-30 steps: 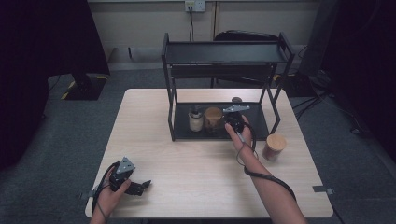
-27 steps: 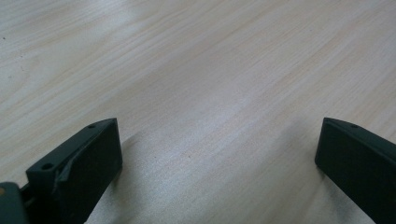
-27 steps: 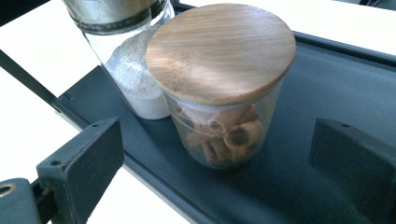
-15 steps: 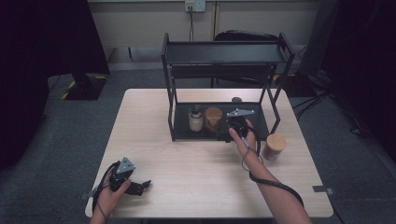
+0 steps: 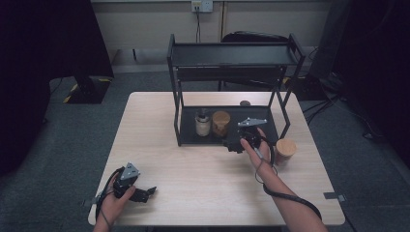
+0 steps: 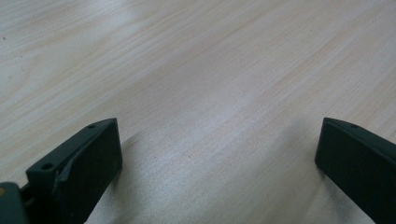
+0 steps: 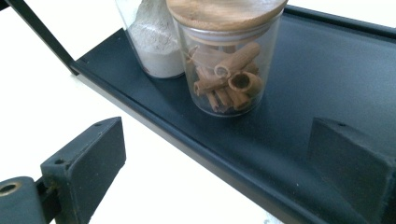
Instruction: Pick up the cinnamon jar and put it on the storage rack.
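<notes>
Just ahead of right gripper (image 7: pixel 215 158), jaws apart, empty: cinnamon jar (image 7: pixel 226 60) on shelf tray (image 7: pixel 299 93).

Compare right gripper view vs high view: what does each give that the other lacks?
Right gripper view alone: cinnamon sticks inside the jar, pale powder in the jar behind it, and the right tongs open with nothing between the jaws.

High view alone: the whole rack with its top shelf, a third jar standing on the table right of the rack, and the left tongs resting near the front left corner.

Both: the two jars on the rack's bottom tray.
</notes>
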`<move>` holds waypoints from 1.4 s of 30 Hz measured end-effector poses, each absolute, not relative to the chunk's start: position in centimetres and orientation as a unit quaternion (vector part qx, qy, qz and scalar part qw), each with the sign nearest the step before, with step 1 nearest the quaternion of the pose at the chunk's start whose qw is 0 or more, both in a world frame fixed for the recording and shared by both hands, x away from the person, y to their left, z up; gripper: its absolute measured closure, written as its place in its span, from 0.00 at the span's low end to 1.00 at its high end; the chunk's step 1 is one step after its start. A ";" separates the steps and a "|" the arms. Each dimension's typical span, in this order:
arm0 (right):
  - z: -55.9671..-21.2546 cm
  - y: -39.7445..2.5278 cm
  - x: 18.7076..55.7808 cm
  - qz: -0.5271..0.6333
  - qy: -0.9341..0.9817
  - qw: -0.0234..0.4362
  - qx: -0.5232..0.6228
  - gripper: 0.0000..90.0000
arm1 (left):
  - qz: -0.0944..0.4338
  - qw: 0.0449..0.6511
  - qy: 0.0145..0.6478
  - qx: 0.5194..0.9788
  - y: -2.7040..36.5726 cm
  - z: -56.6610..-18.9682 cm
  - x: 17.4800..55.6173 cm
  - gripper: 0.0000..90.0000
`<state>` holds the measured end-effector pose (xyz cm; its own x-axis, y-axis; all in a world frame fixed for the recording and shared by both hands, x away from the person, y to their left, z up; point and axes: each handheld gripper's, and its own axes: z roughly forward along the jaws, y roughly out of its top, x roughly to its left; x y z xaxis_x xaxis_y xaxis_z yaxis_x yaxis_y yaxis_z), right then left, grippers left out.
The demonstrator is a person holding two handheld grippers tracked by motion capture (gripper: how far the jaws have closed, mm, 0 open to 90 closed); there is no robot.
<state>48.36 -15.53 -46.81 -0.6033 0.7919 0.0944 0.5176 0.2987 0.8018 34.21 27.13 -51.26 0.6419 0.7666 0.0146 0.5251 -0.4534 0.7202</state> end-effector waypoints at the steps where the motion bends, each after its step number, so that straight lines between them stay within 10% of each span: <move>1: -46.8 -15.6 48.3 0.424 0.789 0.163 0.414 0.04 | 0.172 0.352 0.387 0.835 27.1 -51.3 34.2 0.00; 42: -47.8 -17.7 44.2 0.428 0.798 0.150 0.396 0.04 | 0.172 0.352 0.387 0.835 27.1 -51.3 34.2 0.00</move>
